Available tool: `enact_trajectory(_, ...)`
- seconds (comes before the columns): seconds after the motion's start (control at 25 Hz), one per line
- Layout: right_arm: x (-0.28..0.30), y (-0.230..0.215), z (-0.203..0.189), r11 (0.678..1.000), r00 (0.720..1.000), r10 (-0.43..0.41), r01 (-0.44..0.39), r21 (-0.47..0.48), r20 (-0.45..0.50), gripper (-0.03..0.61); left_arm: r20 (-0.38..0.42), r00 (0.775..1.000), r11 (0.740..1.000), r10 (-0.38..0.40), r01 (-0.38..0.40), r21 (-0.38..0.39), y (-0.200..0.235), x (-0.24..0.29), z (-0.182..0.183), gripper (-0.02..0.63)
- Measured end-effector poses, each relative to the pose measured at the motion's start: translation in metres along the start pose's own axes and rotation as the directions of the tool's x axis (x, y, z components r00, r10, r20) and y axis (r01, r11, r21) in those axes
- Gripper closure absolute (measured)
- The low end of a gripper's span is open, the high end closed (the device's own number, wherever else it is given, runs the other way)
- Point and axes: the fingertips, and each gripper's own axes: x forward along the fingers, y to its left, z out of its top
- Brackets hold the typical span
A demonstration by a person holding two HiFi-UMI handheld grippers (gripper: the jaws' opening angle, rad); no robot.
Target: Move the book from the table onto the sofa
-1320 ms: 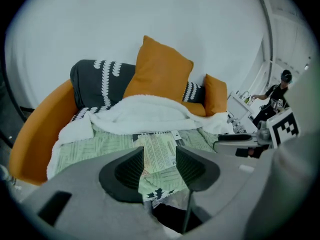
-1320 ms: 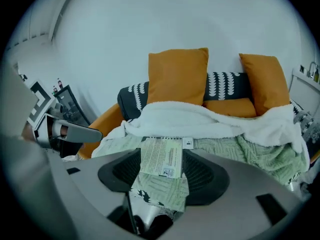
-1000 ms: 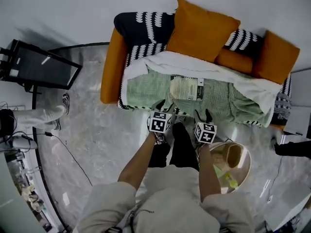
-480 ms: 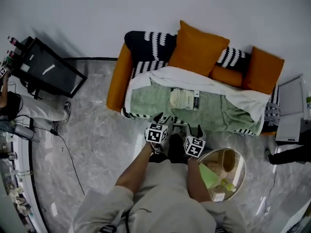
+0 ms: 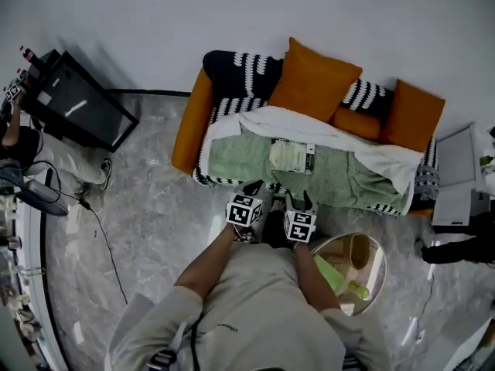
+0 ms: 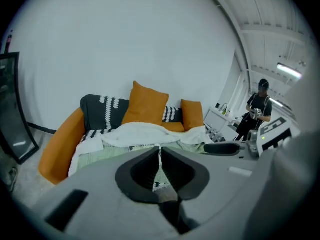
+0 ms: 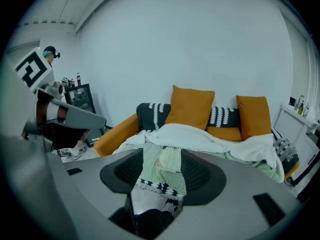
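Book (image 5: pixel 292 156) is down on the sofa (image 5: pixel 188 126), lying flat on the green blanket (image 5: pixel 232 157) just in front of the big orange cushion (image 5: pixel 313 79). The left gripper (image 6: pixel 160 153) has just been closing, and its jaws are together with nothing between them. The right gripper (image 7: pixel 162 156) has just been closing a touch, jaws wide apart and empty. Both are clear of the book, near the round tabletop (image 5: pixel 384 263).
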Motion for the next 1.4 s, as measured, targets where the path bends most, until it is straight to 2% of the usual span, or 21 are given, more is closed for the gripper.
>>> enact_trajectory(0.24, 0.000, 0.003, 0.014, 1.000, 1.000, -0.018, 0.018, -0.021, 0.024, 0.435, -0.005, 0.999, 0.998, -0.039, 0.039, 0.057, -0.002, -0.005, 0.004, 0.603)
enact_trajectory(0.4, -0.003, 0.004, 0.015, 1.000, 0.999, -0.007, 0.007, -0.001, 0.035, 0.531, 0.001, 0.999, 0.996, -0.048, 0.048, 0.080, -0.002, -0.006, 0.007, 0.603)
enact_trajectory(0.56, 0.000, 0.007, 0.010, 0.999, 0.999, 0.031, -0.031, 0.021, 0.020, 0.565, -0.022, 0.999, 0.995, -0.037, 0.039, 0.097, 0.006, -0.005, 0.000, 0.603)
enact_trajectory(0.76, 0.009, 0.028, -0.012, 0.991, 0.993, 0.091, -0.097, -0.092, -0.071, 0.571, -0.057, 0.998, 0.998, -0.007, 0.011, 0.069, 0.024, -0.006, -0.018, 0.603)
enact_trajectory(1.16, 0.011, 0.005, -0.020, 1.000, 0.996, 0.024, -0.023, 0.010, -0.081, 0.571, -0.033, 0.999, 0.998, -0.028, 0.030, 0.061, 0.025, -0.006, -0.016, 0.603)
enact_trajectory(1.4, 0.015, 0.004, -0.018, 1.000, 0.996, 0.014, -0.012, 0.017, -0.090, 0.572, -0.027, 0.999, 0.998, -0.030, 0.032, 0.058, 0.031, -0.005, -0.013, 0.603)
